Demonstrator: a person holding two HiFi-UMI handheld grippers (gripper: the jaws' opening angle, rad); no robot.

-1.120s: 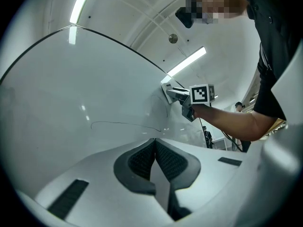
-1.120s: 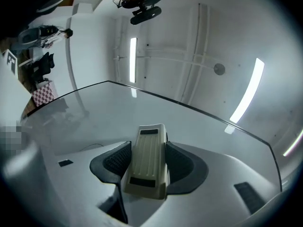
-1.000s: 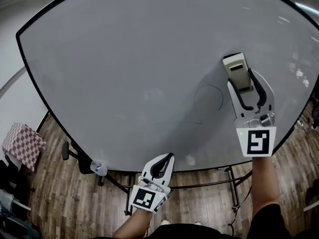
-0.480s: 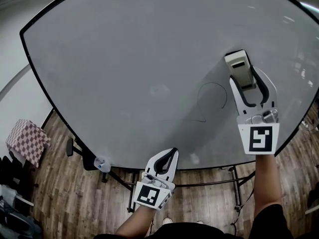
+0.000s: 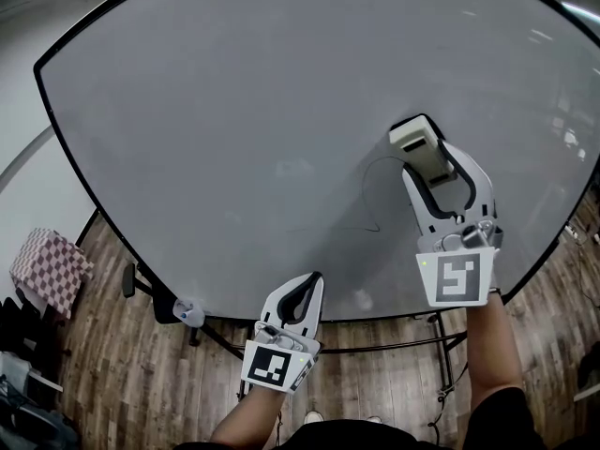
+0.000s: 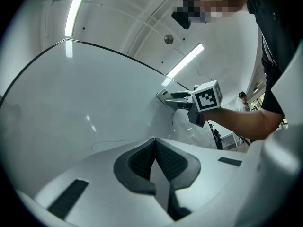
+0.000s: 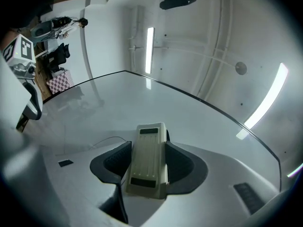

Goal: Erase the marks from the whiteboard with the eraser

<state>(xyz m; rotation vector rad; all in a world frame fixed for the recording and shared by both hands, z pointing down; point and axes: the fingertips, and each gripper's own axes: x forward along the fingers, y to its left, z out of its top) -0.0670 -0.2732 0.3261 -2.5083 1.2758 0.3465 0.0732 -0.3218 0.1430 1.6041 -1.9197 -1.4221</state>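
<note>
The whiteboard [image 5: 234, 111] fills the head view. A thin dark curved mark [image 5: 368, 195] runs down its lower right part, with a faint line trailing left. My right gripper [image 5: 427, 160] is shut on a cream eraser [image 5: 414, 142], whose end lies against the board at the top of that mark. In the right gripper view the eraser [image 7: 148, 160] sits between the dark pads, with the mark [image 7: 111, 139] just left of it. My left gripper [image 5: 305, 296] hangs shut and empty at the board's lower edge; its closed pads [image 6: 142, 162] show in the left gripper view.
The board's black frame [image 5: 66, 148] curves along the left. Below it are stand legs [image 5: 441, 345], a small pale object [image 5: 187, 313] at the bottom rail, a checkered cloth [image 5: 47, 270] at far left, and wooden floor. A person stands far off [image 6: 243, 98].
My right gripper has carried the eraser left and down onto the top of the curved mark. The right arc of the loop no longer shows. The left gripper has barely moved.
</note>
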